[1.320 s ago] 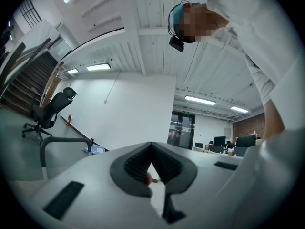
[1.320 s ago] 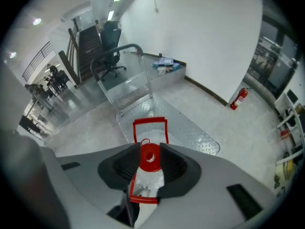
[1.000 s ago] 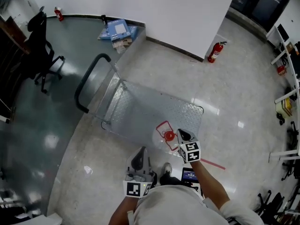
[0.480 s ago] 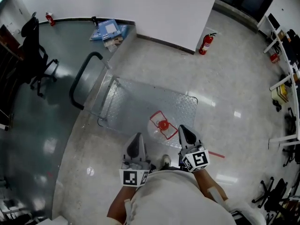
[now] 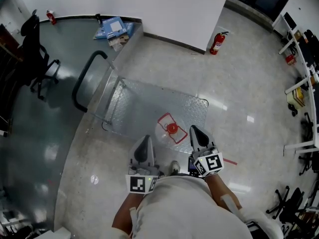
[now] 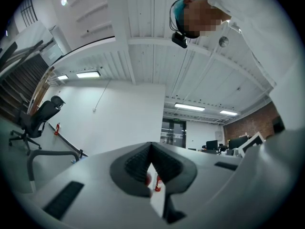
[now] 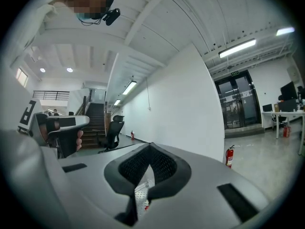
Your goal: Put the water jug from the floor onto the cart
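Note:
The water jug (image 5: 172, 129), clear with a red cap and red-edged label, stands upright on the near right part of the cart's metal deck (image 5: 142, 108). The cart's black push handle (image 5: 83, 82) is at its left end. Both grippers hover close to my body, short of the cart's near edge. The left gripper (image 5: 145, 151) is shut and empty, its pads meeting in the left gripper view (image 6: 151, 148). Just right of the jug and apart from it, the right gripper (image 5: 197, 136) is likewise shut on nothing (image 7: 150, 149).
A fire extinguisher (image 5: 216, 43) stands at the white wall's corner. A black office chair (image 5: 37, 54) is at the far left, on dark flooring. Blue boxes (image 5: 113, 30) lie beyond the cart. Desks (image 5: 299, 83) line the right side. A red tape line (image 5: 229, 161) marks the floor.
The right gripper, which was at the jug's cap, has lifted and drawn back toward my body. The jug stays standing on the cart. The left gripper rose slightly.

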A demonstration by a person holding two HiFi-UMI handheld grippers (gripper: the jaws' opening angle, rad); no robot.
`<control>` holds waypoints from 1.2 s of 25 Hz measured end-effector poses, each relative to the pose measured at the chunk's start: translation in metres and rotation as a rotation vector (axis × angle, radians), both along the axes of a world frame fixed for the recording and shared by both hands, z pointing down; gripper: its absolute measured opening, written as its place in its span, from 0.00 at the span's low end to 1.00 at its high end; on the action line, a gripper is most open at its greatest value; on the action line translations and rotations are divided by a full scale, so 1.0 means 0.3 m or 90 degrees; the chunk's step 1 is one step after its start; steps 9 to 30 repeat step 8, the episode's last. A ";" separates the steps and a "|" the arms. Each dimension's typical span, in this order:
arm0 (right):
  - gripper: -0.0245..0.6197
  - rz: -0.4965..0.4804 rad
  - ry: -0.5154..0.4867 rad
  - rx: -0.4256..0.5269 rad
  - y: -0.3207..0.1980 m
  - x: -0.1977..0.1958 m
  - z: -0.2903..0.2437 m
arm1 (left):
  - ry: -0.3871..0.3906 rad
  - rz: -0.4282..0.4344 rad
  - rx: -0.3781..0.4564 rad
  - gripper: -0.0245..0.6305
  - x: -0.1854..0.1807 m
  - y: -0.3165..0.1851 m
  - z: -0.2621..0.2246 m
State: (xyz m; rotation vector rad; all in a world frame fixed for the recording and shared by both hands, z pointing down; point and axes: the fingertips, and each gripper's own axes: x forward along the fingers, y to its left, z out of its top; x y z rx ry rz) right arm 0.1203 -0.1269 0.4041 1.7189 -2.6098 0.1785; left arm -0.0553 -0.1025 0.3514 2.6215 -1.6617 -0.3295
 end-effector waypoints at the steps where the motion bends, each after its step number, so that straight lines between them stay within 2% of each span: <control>1: 0.05 -0.001 -0.001 0.000 0.000 -0.003 0.002 | 0.000 0.000 0.000 0.04 -0.003 -0.001 0.001; 30: 0.05 -0.008 -0.009 0.005 -0.013 -0.002 -0.007 | -0.003 0.001 0.010 0.04 -0.006 -0.010 -0.010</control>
